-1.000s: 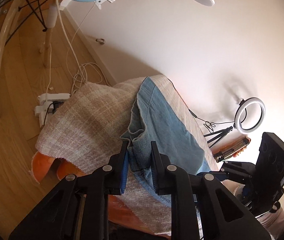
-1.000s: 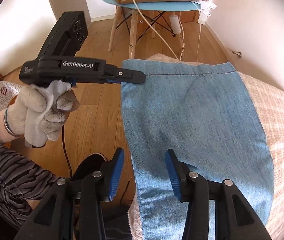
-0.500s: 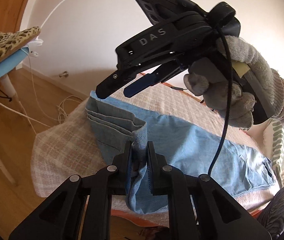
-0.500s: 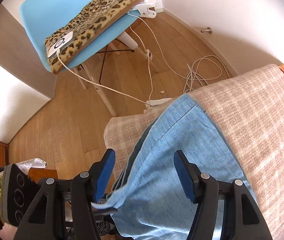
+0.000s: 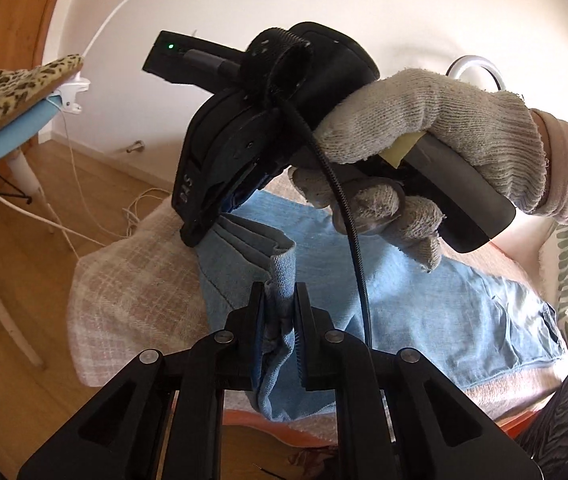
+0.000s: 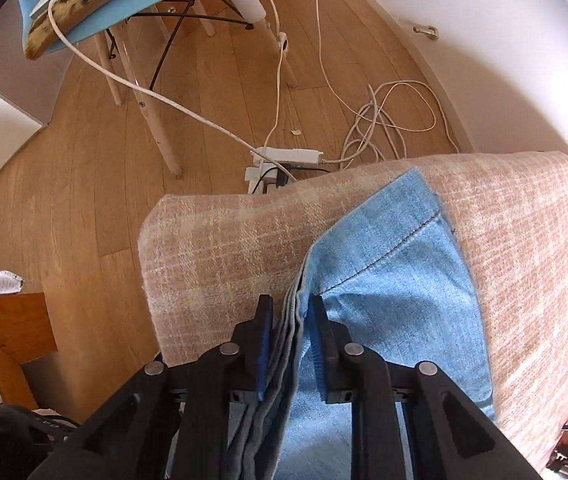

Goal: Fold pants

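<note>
The left gripper (image 5: 278, 312) is clamped on a bunched corner of the pants (image 5: 423, 304), one pair of light-blue denim lying on the blanket (image 5: 132, 280). From those fingers the pants run long-axis away to the right, hem end near, the wider end far right. The right gripper (image 6: 291, 320) has its fingers narrowed on the stacked hem edges at the other corner of the same end, beside the left one. I judge both corners are held for carrying the hems along the long axis toward the far end. Counted: one pair of pants, two grippers, one gloved hand (image 5: 423, 128) in view, one chair (image 6: 96, 8), one blanket.
</note>
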A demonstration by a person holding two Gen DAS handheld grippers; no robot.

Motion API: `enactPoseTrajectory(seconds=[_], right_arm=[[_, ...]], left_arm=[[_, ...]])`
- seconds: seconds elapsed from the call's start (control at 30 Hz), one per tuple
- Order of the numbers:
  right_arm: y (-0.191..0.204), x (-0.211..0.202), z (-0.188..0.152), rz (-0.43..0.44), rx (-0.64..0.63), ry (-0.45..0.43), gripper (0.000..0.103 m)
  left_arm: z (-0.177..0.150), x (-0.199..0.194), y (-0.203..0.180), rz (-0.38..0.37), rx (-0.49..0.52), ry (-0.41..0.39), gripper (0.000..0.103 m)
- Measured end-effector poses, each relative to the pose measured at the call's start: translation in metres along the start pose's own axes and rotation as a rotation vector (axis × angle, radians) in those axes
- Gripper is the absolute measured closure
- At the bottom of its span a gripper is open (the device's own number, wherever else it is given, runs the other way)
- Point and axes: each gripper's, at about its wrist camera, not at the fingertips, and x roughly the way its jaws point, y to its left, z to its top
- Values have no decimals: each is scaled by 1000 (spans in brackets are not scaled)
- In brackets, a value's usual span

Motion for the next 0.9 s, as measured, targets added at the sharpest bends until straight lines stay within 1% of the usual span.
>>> enactPoseTrajectory(seconds=[0.07, 0.17, 0.27, 0.33, 0.4, 0.53, 0.6, 0.67, 0.77, 0.83, 0.9], right_arm=[[-9, -6, -1, 38, 38, -17, 98], [-19, -15, -5, 81, 87, -58, 99], [-27, -25, -11, 122, 142, -103, 99], [-33, -34, -17, 153, 177, -138, 99], [-39, -49, -23, 184, 207, -177, 99], [-53, -90, -43, 231, 243, -255, 99], [-60, -112, -54, 238, 262, -297, 99], [-68, -138, -66, 240, 276, -344, 99], [-84, -177, -86, 249, 312, -413, 100], [-94, -201, -100, 250, 334, -460, 100], [-105, -225, -121, 243, 355, -505, 100]], left_arm=[[0, 1, 3, 28, -19, 12, 90], [3, 8, 6, 38, -40, 35, 90], [9, 9, 3, -3, -45, 35, 91], [11, -1, 0, -32, -41, 12, 92], [16, -12, -10, -55, -12, -8, 92], [34, -29, -29, -100, 12, -30, 92], [47, -37, -39, -128, 13, -43, 92], [61, -43, -53, -143, 37, -56, 93], [83, -54, -83, -156, 103, -76, 93], [97, -61, -104, -194, 123, -86, 93], [109, -66, -127, -226, 146, -95, 93]])
